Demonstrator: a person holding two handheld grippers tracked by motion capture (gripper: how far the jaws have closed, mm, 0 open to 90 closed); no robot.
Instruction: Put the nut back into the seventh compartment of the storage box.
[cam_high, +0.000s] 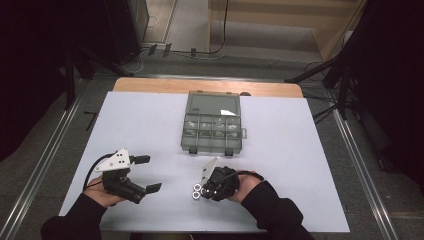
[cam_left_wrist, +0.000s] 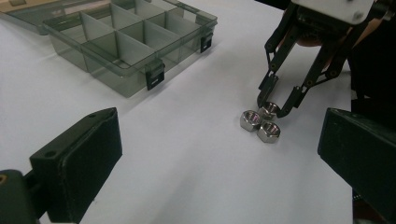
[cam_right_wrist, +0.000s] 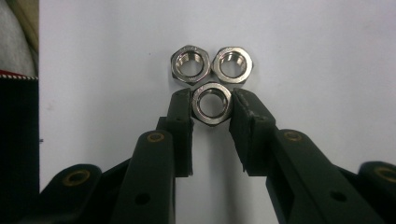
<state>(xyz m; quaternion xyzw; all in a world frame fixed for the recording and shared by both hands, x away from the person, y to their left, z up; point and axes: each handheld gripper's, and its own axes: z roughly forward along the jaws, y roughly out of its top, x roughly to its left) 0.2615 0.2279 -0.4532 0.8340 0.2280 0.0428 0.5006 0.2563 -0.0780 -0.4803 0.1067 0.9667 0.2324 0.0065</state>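
Gripping a steel nut (cam_right_wrist: 212, 103) between its two black jaws, the right gripper (cam_right_wrist: 212, 109) points down at the white table (cam_high: 150, 125), pads pressed on the nut's opposite flats. Just beyond the jaw tips, two more nuts (cam_right_wrist: 190, 63) sit side by side, touching each other and the held one. The left gripper (cam_high: 146, 173) rests off to the side, well apart, its jaws spread wide with nothing between them. Farther past both grippers lies an open, smoky clear compartment box (cam_high: 212, 122).
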